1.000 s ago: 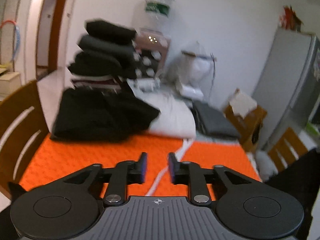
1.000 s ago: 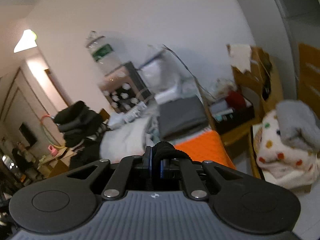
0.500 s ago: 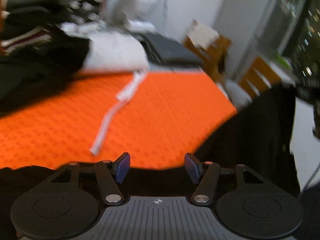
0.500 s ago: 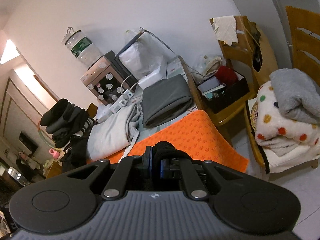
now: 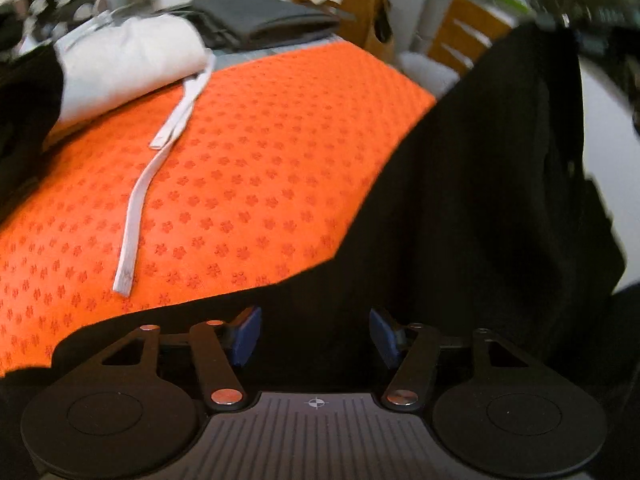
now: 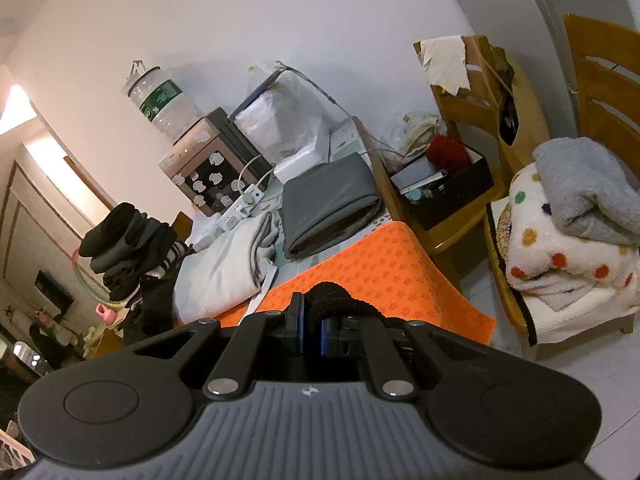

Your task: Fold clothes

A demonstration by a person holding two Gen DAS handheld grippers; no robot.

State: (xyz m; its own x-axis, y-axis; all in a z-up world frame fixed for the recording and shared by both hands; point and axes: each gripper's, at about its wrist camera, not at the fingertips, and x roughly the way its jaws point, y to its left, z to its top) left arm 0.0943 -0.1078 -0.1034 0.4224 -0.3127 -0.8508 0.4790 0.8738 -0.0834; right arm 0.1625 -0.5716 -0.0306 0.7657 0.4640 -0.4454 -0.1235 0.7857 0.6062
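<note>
A black garment (image 5: 460, 200) hangs from the upper right and drapes over the near edge of the orange mat (image 5: 248, 152). My left gripper (image 5: 316, 334) points down at it; its jaws are closing, still set wide, with black fabric lying between the blue pads (image 5: 246, 334) and no pad pressing on it. My right gripper (image 6: 312, 330) is shut on a bunched fold of the same black garment (image 6: 332, 296), above the mat's corner (image 6: 380, 276).
A folded white garment (image 5: 128, 60) with a long strap (image 5: 140, 196) lies at the mat's far side, beside a folded grey cloth (image 6: 328, 204). A stack of dark clothes (image 6: 128, 240) stands left. To the right, a chair holds a dotted blanket (image 6: 560, 240).
The left gripper has tipped down from facing the room onto the mat and the black garment, and its jaws stand wider than a second ago. The right gripper sank slightly, still clamped.
</note>
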